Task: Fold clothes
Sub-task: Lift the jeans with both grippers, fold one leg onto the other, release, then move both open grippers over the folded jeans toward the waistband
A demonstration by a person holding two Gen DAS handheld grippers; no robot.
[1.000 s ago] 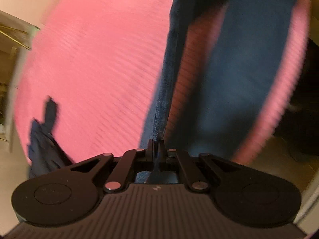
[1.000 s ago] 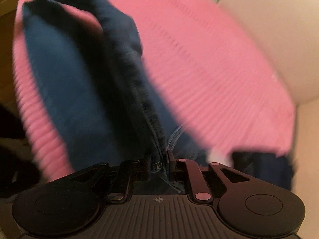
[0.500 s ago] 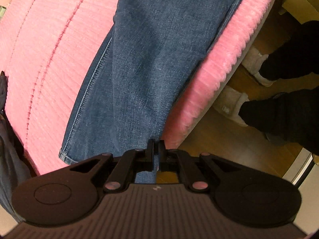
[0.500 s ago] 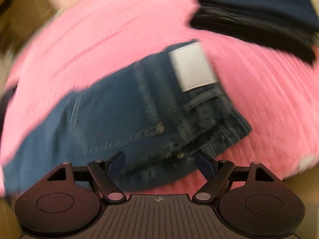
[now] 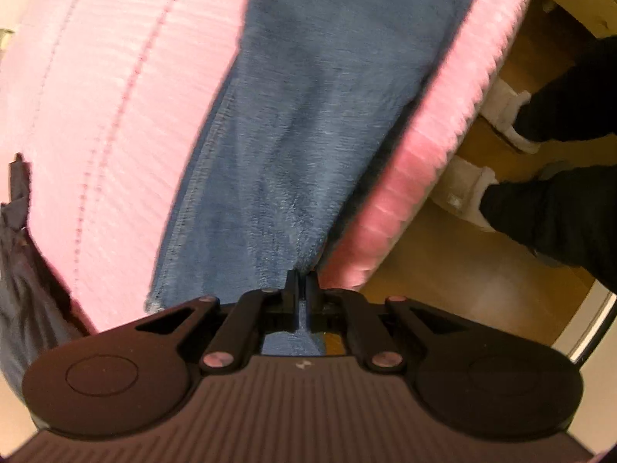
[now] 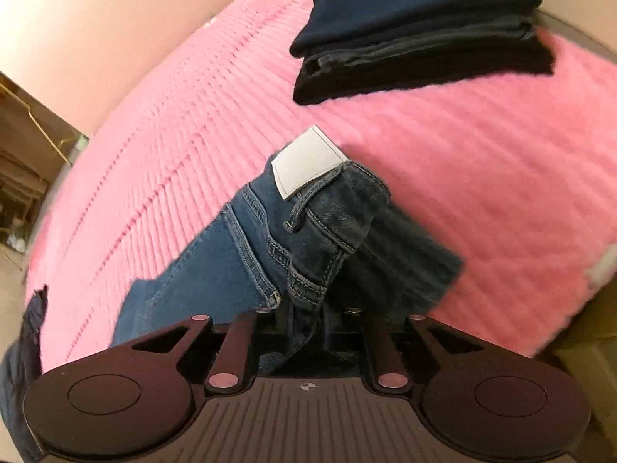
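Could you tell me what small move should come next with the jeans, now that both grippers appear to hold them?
Probably carry the left gripper, shut on the hem of the jeans, toward the waistband end pinched by the right gripper. The leg lies stretched along the pink bedspread, so folding hem to waist looks like the natural step.

Folded stack (image 6: 420, 31) blocks the far bedspread (image 6: 482, 162) (left side bare).

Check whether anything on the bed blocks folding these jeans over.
Nothing visible does. Both the left gripper and right gripper already pinch the jeans; the folded stack lies apart on the pink bedspread.
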